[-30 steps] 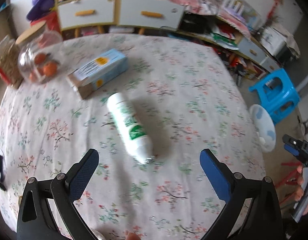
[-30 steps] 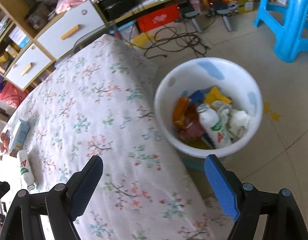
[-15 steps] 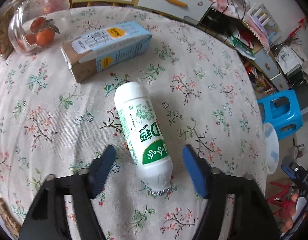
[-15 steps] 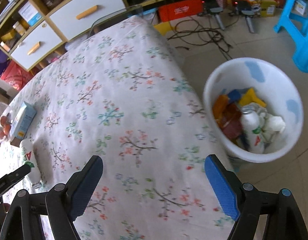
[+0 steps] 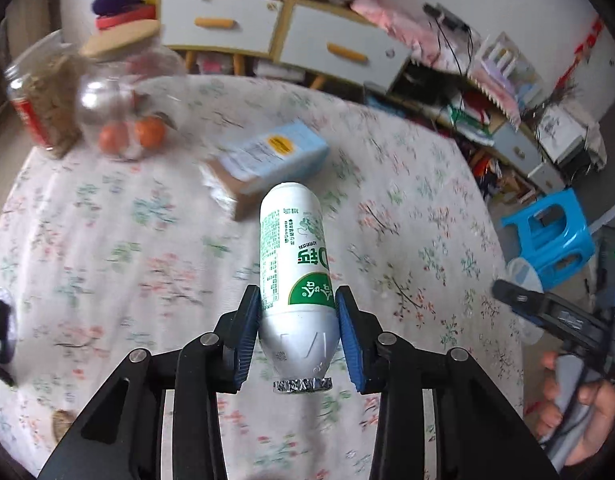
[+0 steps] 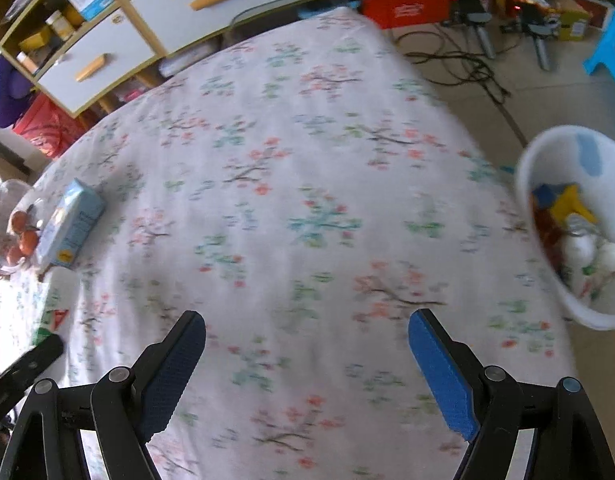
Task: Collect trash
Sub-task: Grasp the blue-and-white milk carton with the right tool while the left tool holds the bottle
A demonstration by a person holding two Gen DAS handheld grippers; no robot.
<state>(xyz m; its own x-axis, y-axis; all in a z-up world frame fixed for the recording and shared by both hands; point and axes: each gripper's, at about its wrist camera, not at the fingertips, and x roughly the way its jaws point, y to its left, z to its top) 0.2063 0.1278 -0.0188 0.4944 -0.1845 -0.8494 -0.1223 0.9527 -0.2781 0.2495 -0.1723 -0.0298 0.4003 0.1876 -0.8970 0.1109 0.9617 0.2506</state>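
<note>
- Right now the bench (image 6: 307, 184), under its flowered cloth, is the biggest hazard I see: its near edge lies between my load and the white bin (image 6: 547, 184), which sits on the floor just past that edge. If I swing across too low, I judge the load could clip the cloth or the rim of the bin and be knocked loose.
- The bin already holds wrappers and at least one white bottle, so a drop from too far out might bounce off the heap and land on the floor.
- The blue carton (image 5: 267, 160) lies on its side near the middle of the bench, beyond the load. It looks like the next piece of trash, and a careless sweep could shove it toward the glass jar of oranges (image 5: 123, 112) near it.
- My right tongs (image 6: 307, 364) are spread wide and carry nothing, hovering over the bench between carton and bin. If both arms head for the bin, I think they could collide.
- My left tongs (image 5: 299, 332) are closed on the bottle (image 5: 293, 248), raised off the cloth with its foil-capped neck pointing back at the camera.
- The pads (image 5: 349, 340) grip the tapering shoulder, where the plastic is smooth. That taper, I judge, could let the bottle slide forward out of the grip if I tilt it downward or jerk.
</note>
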